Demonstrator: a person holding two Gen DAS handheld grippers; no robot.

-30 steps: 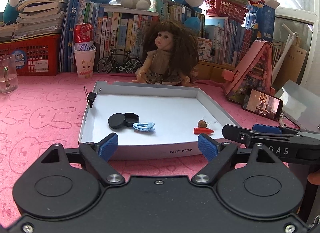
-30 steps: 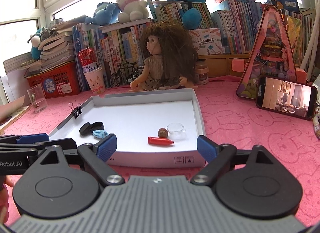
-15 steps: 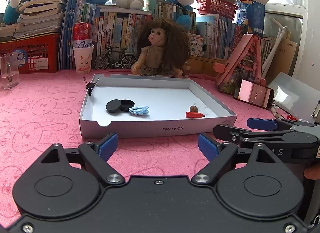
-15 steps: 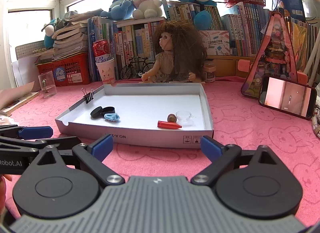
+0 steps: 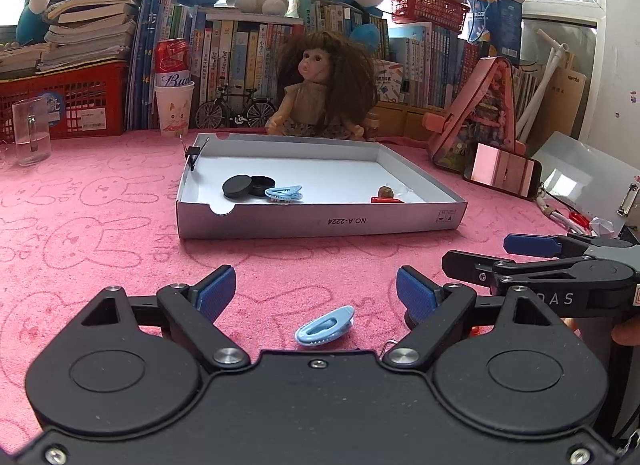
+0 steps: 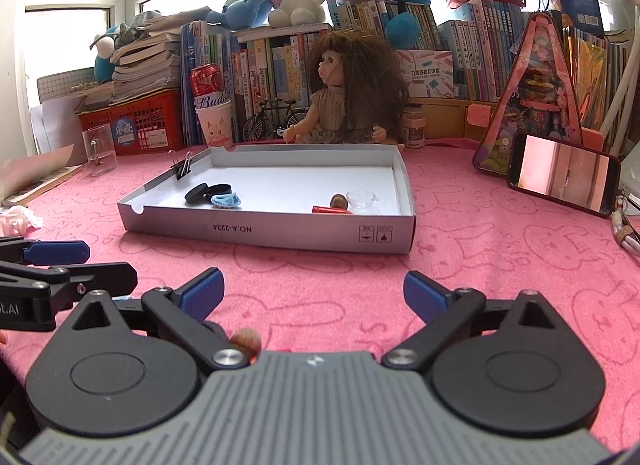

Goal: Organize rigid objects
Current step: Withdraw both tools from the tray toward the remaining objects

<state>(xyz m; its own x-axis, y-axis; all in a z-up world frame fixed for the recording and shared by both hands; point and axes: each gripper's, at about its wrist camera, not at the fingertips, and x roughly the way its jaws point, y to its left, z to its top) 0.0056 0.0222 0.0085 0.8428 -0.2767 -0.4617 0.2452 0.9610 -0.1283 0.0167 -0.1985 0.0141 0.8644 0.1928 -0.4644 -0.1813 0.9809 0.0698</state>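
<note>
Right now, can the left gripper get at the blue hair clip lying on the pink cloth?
Probably yes. The blue hair clip lies on bare cloth just ahead of the open left gripper, between its fingers, nothing in the way.

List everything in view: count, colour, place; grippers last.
tray: 1, white-grey, mid table
hair clip in tray: 1, light blue, left part
hair clip on cloth: 1, light blue, between left jaws, untouched
round tin and lid: 2, black, in tray
red piece: 1, in tray, right
nut: 1, brown, in tray
clear cup: 1, in tray
binder clip: 1, black, tray rim
doll: 1, behind tray
phone: 1, right
left gripper: open
right gripper: jaws opening, empty
</note>
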